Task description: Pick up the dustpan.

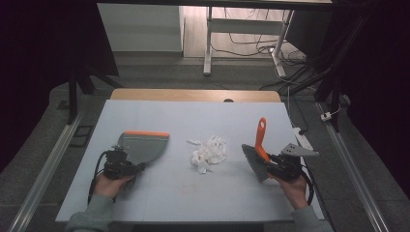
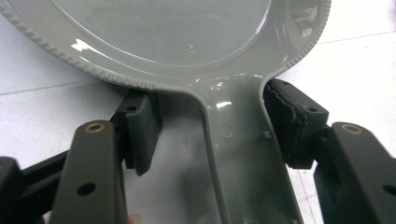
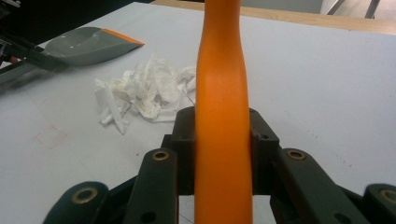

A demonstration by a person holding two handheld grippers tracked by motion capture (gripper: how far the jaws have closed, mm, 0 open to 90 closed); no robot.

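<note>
A grey dustpan with an orange lip lies flat on the white mat, left of centre. Its handle runs between the jaws of my left gripper. One pad touches the handle's side, while the other pad stands off it with a gap, so the gripper is open. My right gripper is shut on the orange handle of a brush, whose grey bristles rest on the mat. A heap of torn white paper scraps lies between the two tools.
The white mat covers a wooden table whose far edge shows bare. The paper scraps and the dustpan lie ahead and to the left in the right gripper view. Beyond the table are desk legs and floor cables.
</note>
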